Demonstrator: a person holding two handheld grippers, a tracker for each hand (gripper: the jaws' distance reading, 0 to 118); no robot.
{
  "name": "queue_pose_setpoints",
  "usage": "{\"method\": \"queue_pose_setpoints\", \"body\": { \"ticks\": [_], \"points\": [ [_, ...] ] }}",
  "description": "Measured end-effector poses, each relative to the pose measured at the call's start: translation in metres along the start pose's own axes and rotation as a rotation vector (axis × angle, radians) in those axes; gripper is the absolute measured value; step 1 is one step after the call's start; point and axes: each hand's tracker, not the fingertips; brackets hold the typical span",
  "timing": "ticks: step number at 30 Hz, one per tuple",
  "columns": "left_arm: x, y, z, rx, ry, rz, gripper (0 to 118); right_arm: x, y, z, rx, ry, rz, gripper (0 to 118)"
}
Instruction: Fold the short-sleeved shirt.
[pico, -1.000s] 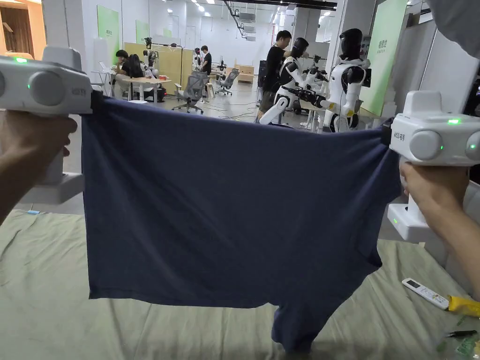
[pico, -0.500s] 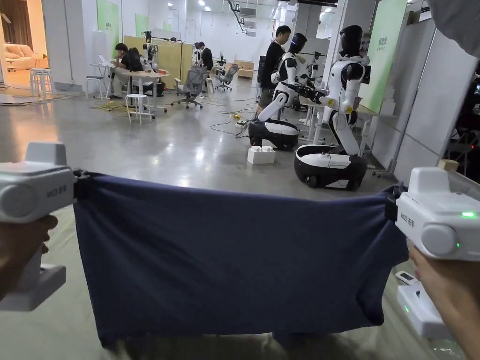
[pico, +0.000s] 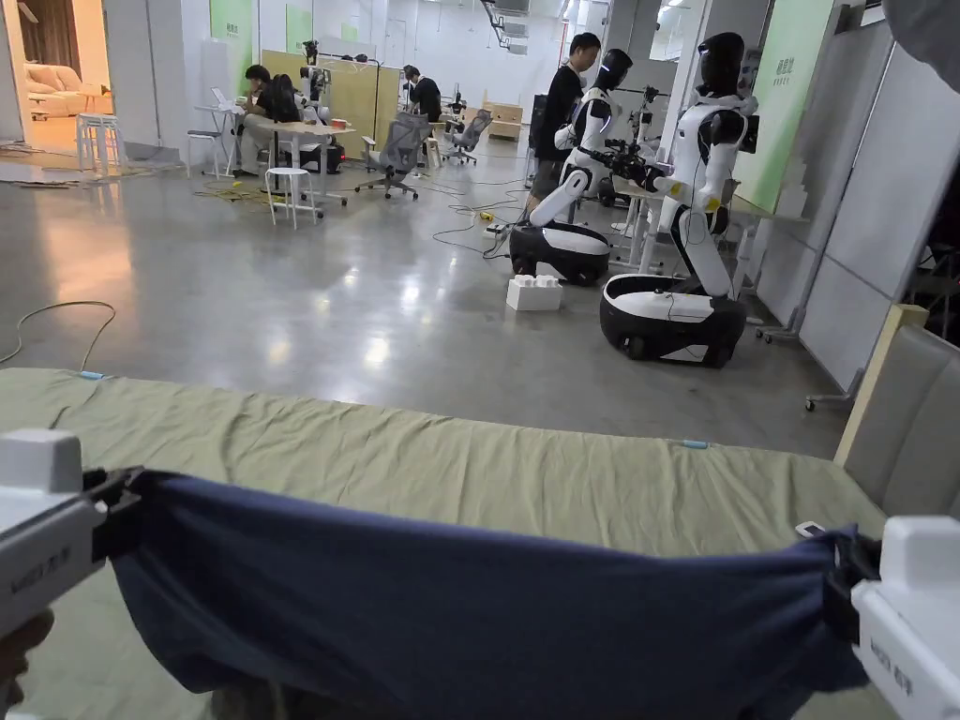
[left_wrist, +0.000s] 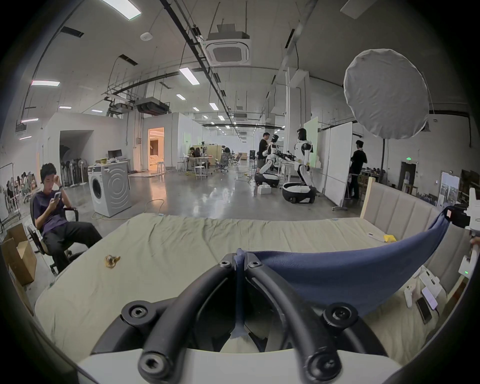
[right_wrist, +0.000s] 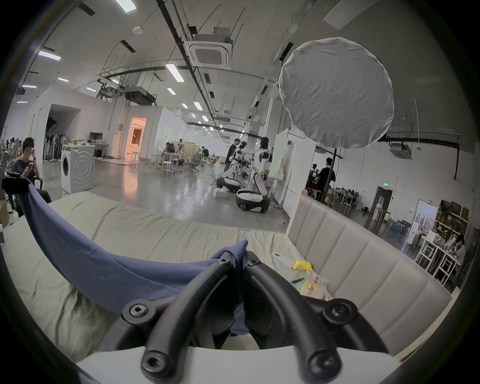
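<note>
1. The navy short-sleeved shirt hangs stretched between the two tools, low over the bed, its top edge sagging in a shallow curve.
2. Left tool: in the left gripper view its black jaws are pinched together on one corner of the fabric, a thin ridge of cloth running down between them.
3. Right tool: same story in the right gripper view, jaws closed on the opposite corner with a peak of navy cloth poking up past the tips.
4. In the head view the shirt's lower part drops out of frame, so whether it touches the olive sheet cannot be told.
5. Progress, as a judgement: this looks early. The garment is spread wide and gripped at both ends, but no fold shows anywhere in it.
6. Left to do, most likely: lay it flat on the bed, smooth it, then bring sleeves and sides in and double it over.
7. A remote and a yellow item sit near the padded headboard, well apart from the shirt.
</note>
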Motion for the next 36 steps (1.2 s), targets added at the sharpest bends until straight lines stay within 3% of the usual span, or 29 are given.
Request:
{"method": "queue_pose_setpoints", "body": {
  "ticks": [11,16,23,27,32,35,36],
  "points": [
    [-0.013,-0.13,0.049,-0.24,0.009,0.029,5,-0.028,-0.117,0.066,-0.298,0.076,-0.029,4],
    [-0.02,-0.184,0.051,-0.385,0.019,0.009,5,-0.045,-0.164,0.07,-0.434,0.1,0.061,4],
    [-0.011,-0.214,0.049,-0.523,0.026,-0.091,6,-0.058,-0.214,0.063,-0.631,0.143,0.138,4],
    [-0.002,-0.224,0.052,-0.611,0.034,-0.145,6,-0.06,-0.226,0.062,-0.701,0.156,0.138,4],
    [0.008,-0.228,0.048,-0.694,0.053,-0.199,11,-0.075,-0.232,0.062,-0.805,0.178,0.207,5],
    [0.004,-0.228,0.044,-0.732,0.056,-0.179,15,-0.079,-0.231,0.061,-0.829,0.178,0.221,10],
    [0.004,-0.227,0.044,-0.733,0.059,-0.174,18,-0.08,-0.23,0.061,-0.829,0.173,0.225,16]
  ]
}}
